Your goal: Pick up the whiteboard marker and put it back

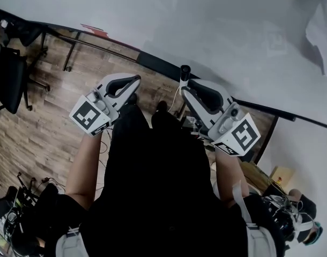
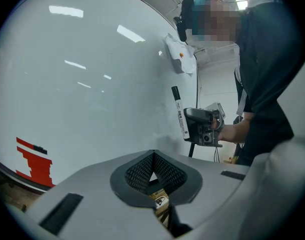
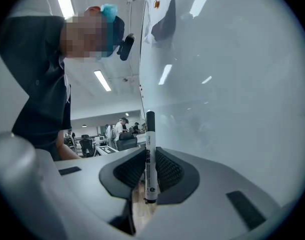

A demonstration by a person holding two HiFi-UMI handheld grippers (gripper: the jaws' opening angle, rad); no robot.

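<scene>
one marker (image 3: 150,134), clamped in right gripper (image 3: 151,165)

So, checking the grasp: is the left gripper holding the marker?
No, the left gripper is empty; the marker sits clamped in the right gripper.

The whiteboard marker (image 3: 150,154) has a white barrel with black print and a black end uppermost. It stands upright at lower centre of the right gripper view, clamped mid-barrel between the right gripper's (image 3: 150,171) jaws, with both ends protruding.
</scene>
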